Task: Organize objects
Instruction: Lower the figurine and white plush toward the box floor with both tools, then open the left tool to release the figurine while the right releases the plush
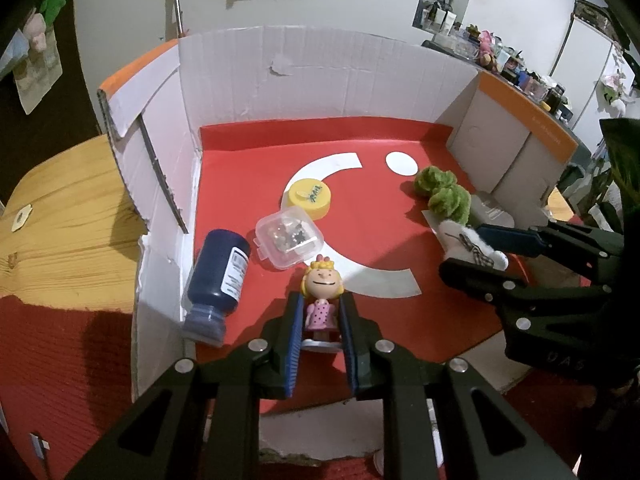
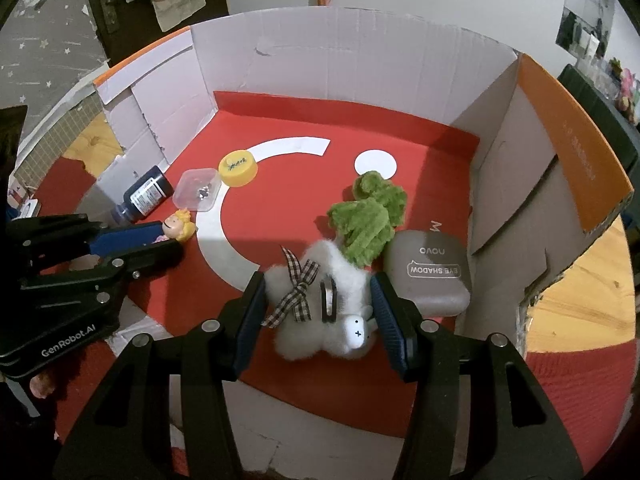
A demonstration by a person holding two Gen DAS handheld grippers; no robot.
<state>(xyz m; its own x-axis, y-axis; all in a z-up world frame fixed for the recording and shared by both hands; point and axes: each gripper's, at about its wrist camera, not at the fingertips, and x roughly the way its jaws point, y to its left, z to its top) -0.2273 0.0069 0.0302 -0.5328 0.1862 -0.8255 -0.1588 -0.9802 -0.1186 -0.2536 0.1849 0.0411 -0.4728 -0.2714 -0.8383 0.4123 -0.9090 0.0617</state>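
Note:
A small figurine (image 1: 320, 280) with yellow hair and a pink dotted dress stands upright near the front of the box's red floor (image 1: 248, 152). My left gripper (image 1: 320, 299) is shut on its body, one blue pad on each side. In the right wrist view the left gripper (image 2: 170, 236) comes in from the left, and only the figurine's head (image 2: 178, 226) shows. A white fluffy plush (image 2: 320, 304) with a checked bow lies between the pads of my right gripper (image 2: 316, 284), which is shut on it. The left wrist view shows the right gripper (image 1: 464, 250) at the right, holding the plush (image 1: 460, 238).
On the floor of the white-walled cardboard box (image 2: 320, 52) lie a dark blue bottle (image 1: 220, 276), a clear small case (image 1: 290, 236), a yellow cap (image 1: 308, 198), a green plush (image 2: 366, 216) and a grey eye-shadow case (image 2: 432, 272). The box rests on a wooden table (image 1: 60, 220).

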